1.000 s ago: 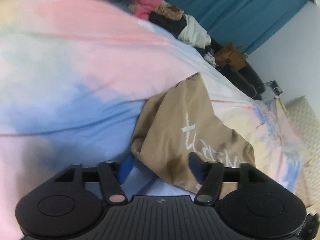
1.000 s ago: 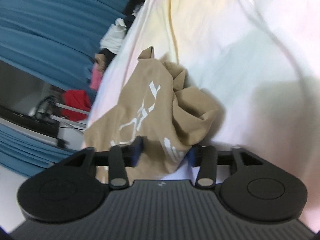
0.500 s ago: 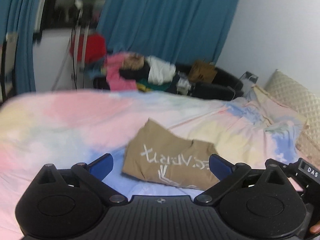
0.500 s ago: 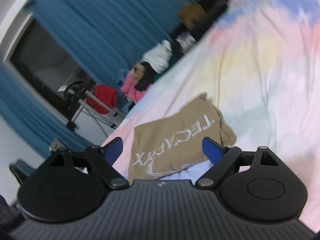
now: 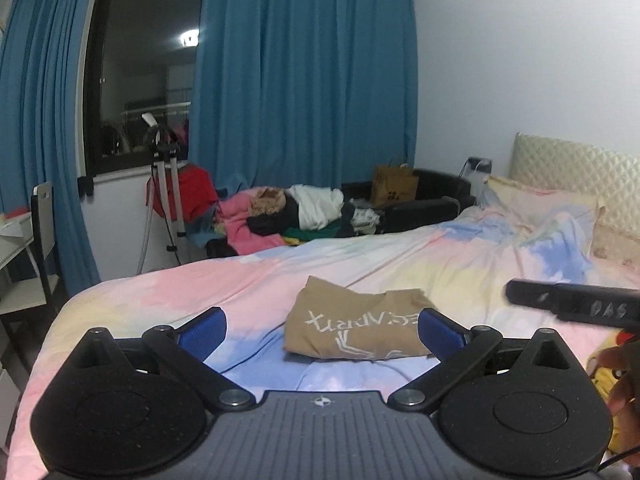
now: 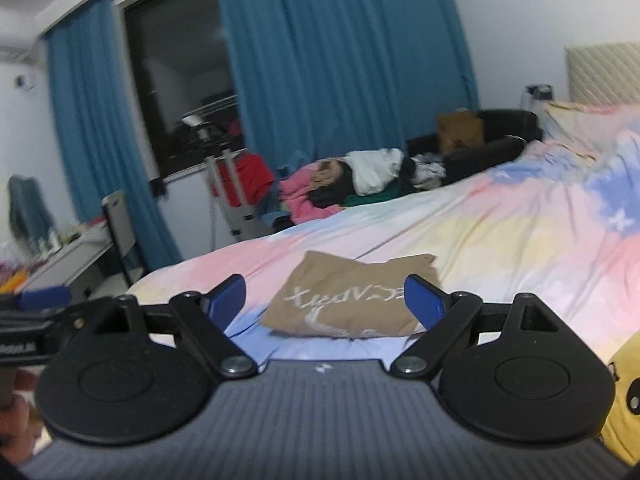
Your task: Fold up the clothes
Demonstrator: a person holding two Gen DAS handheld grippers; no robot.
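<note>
A tan garment (image 5: 352, 326) with white lettering lies folded into a flat rectangle on the pastel bedspread (image 5: 240, 284). It also shows in the right wrist view (image 6: 352, 300). My left gripper (image 5: 320, 330) is open and empty, held back from the garment and above the bed. My right gripper (image 6: 326, 300) is open and empty too, also pulled back from the garment. Part of the right gripper's body (image 5: 576, 306) shows at the right of the left wrist view.
A pile of unfolded clothes (image 5: 296, 212) lies beyond the far edge of the bed, in front of blue curtains (image 5: 304, 80). A tripod (image 5: 162, 184) and a chair (image 5: 44, 232) stand at the left. A yellow plush (image 6: 624, 392) lies at the right. The headboard (image 5: 576, 168) is far right.
Both grippers let go of the tan garment, opened wide and pulled up and back from it. The garment now lies flat and folded on the bed.
</note>
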